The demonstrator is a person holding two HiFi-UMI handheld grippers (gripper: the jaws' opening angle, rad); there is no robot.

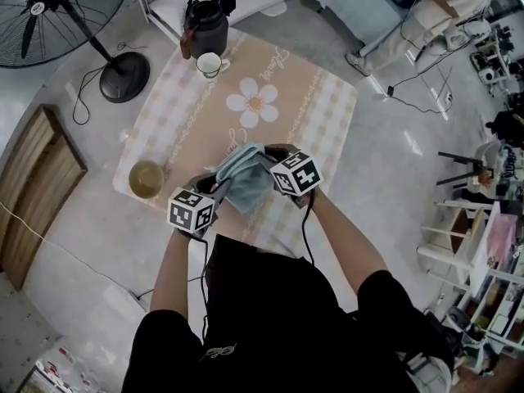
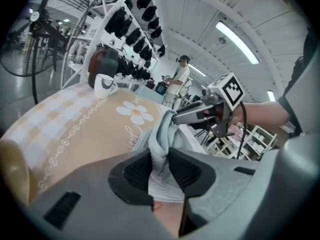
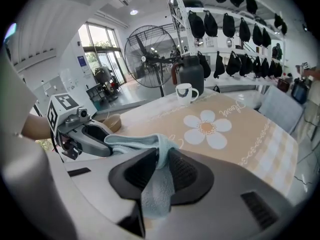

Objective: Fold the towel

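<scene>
Gripping the towel (image 1: 248,178): left tongs (image 2: 160,165), right tongs (image 3: 161,167); both tilted downward, side by side

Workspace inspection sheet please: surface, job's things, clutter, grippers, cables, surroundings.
Surface: checked tablecloth with a daisy print.
Job's things: light blue towel, bunched, held between both grippers.
Clutter: dark jug, white mug, tan bowl.
Grippers: left gripper and right gripper each shut on the towel.
Cables: gripper cable along the right forearm; fan cord on the floor.
Surroundings: standing fan, wooden panel, shelving, a person beyond the table.
</scene>
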